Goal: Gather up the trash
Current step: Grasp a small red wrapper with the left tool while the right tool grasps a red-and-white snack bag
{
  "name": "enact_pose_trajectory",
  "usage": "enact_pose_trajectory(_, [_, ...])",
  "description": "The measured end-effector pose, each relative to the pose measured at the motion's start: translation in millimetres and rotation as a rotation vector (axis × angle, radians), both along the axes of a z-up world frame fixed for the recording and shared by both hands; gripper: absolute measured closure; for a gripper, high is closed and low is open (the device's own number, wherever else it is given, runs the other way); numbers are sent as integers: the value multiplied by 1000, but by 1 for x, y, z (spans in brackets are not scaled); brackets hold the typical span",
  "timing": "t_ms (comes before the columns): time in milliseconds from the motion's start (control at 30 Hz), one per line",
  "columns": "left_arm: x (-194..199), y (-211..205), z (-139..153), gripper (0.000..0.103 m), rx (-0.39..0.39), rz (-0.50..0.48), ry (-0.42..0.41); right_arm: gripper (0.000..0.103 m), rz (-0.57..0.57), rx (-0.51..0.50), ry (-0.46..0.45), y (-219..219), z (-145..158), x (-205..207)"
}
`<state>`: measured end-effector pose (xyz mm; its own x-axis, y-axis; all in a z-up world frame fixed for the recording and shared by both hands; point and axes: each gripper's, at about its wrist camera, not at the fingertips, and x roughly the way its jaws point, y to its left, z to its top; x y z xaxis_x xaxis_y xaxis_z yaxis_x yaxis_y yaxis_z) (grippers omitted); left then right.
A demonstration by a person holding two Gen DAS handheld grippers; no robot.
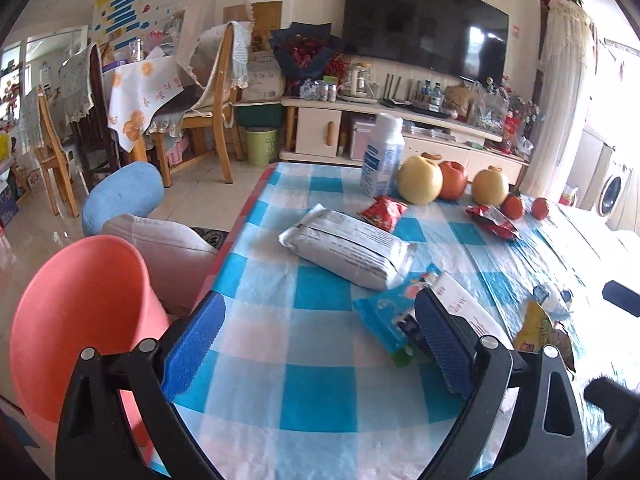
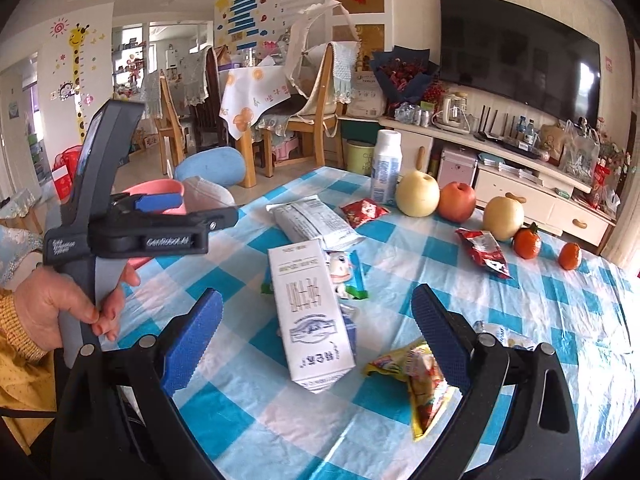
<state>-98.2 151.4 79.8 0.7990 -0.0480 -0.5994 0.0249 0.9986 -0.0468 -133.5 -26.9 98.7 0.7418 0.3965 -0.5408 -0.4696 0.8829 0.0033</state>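
from the left wrist camera i see my left gripper (image 1: 320,336) with its fingers (image 1: 194,346) spread wide and holding nothing, hovering over the near edge of the bench (image 1: 304,396) with its blue-and-white checked cloth. the pink bin (image 1: 80,312) sits just left of the left finger, off the bench edge. a blue wrapper (image 1: 384,316) lies just inside the right finger, touching a white milk carton (image 1: 464,304) that runs behind that finger. farther ahead, between the fingers' line, lies a grey-white packet (image 1: 348,248). two red wrappers (image 1: 382,212) lie near the fruit at the far side, beside an upright white bottle (image 1: 382,156). a yellow wrapper (image 1: 536,328) shows outside the right finger.

from the right wrist camera my right gripper (image 2: 318,338) also stands wide apart, empty. the milk carton (image 2: 308,312) lies flat between the fingers, closer to the left one, touching neither. the yellow wrapper (image 2: 420,384) lies just inside the right finger (image 2: 440,340), partly under it. the blue wrapper (image 2: 344,276) peeks from behind the carton. the left gripper (image 2: 160,216) appears at left, held by a hand (image 2: 60,304), in front of the pink bin (image 2: 160,192).
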Motion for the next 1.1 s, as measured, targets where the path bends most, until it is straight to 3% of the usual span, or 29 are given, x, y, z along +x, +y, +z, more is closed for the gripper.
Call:
enact_pose_trajectory(267, [19,-42,1,8,79,-91,11,7,-85,49,-2,-53,8,19])
enact_pose_trajectory(367, [44,-61,2,8,106,-137,34,7,-130,62,24,-75,6,36])
enact_pose_trajectory(600, [127,-106,-9,8,279,-224,118,7,-268,153,163,-136,-15,97])
enact_pose_trajectory(867, [216,-116,-30,9,262,-234,258,7,-326,183,262,-168,-44,163])
enact_pose_trajectory(1100, [253,-110,-55,33,244,-228,358,7,-297,100,281,-160,-57,210])
